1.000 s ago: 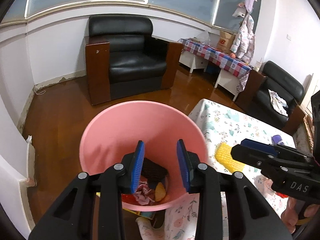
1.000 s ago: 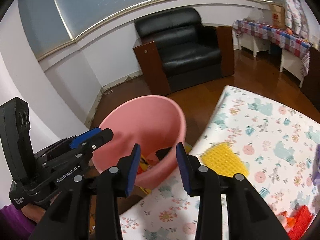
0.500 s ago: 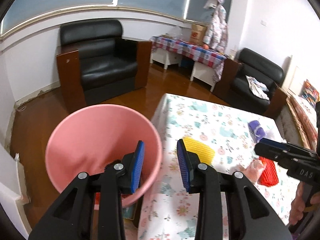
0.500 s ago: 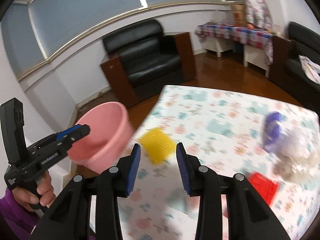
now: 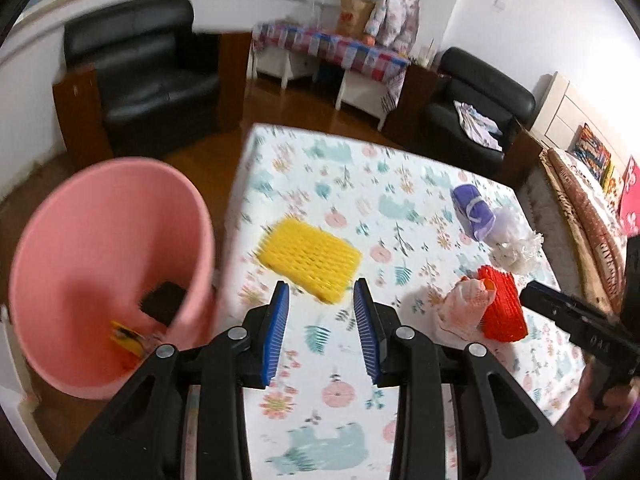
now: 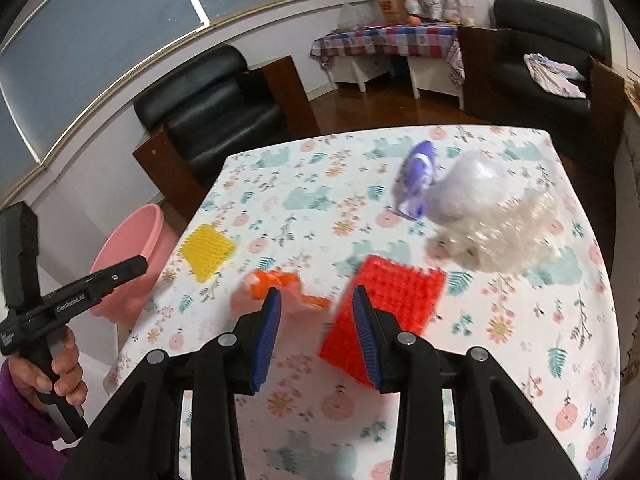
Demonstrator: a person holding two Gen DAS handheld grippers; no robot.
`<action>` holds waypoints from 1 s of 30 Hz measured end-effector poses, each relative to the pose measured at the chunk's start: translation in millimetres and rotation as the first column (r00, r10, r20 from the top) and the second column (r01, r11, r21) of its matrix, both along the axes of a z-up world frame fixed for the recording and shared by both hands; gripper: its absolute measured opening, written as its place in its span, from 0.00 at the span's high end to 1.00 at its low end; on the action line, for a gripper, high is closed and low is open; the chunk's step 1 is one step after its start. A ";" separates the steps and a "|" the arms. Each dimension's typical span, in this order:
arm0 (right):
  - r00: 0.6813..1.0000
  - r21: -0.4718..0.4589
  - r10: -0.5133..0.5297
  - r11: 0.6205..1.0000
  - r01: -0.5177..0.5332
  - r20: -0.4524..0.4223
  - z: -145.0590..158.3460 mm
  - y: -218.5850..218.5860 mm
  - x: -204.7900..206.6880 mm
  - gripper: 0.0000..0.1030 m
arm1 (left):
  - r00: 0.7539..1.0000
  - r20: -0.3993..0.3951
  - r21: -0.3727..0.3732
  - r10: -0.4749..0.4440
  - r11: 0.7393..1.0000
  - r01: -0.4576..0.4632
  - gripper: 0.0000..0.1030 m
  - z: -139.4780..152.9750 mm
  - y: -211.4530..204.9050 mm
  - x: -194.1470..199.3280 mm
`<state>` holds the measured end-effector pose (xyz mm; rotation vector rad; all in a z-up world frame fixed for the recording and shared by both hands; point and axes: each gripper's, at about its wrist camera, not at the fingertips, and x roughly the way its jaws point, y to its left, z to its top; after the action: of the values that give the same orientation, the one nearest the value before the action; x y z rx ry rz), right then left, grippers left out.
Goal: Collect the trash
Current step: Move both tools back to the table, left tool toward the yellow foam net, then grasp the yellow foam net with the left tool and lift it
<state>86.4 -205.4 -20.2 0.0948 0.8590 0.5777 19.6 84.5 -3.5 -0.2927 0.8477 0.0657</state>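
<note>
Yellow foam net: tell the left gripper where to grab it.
Take the yellow net by its near long edge, coming from above and in front. It lies flat on the tablecloth, straight ahead of the open left gripper, so pinching a soft edge looks easier than spanning its width.

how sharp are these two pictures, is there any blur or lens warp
Left wrist view: the pink bin and far sofa smear with motion blur, and fisheye bends the walls. Right wrist view: the red mesh and clear plastic wad are smeared, while the right gripper stays crisp.
</note>
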 end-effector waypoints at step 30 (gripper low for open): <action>0.999 0.081 -0.024 0.996 0.026 -0.027 -18.8 -39.2 -1.1 0.65 | 0.987 -0.109 0.059 0.116 0.992 -0.110 0.92 -45.5 -11.0 73.4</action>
<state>85.3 -244.6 -39.0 0.1877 0.8588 0.5889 93.0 73.6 -49.0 -0.2897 0.9391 0.2120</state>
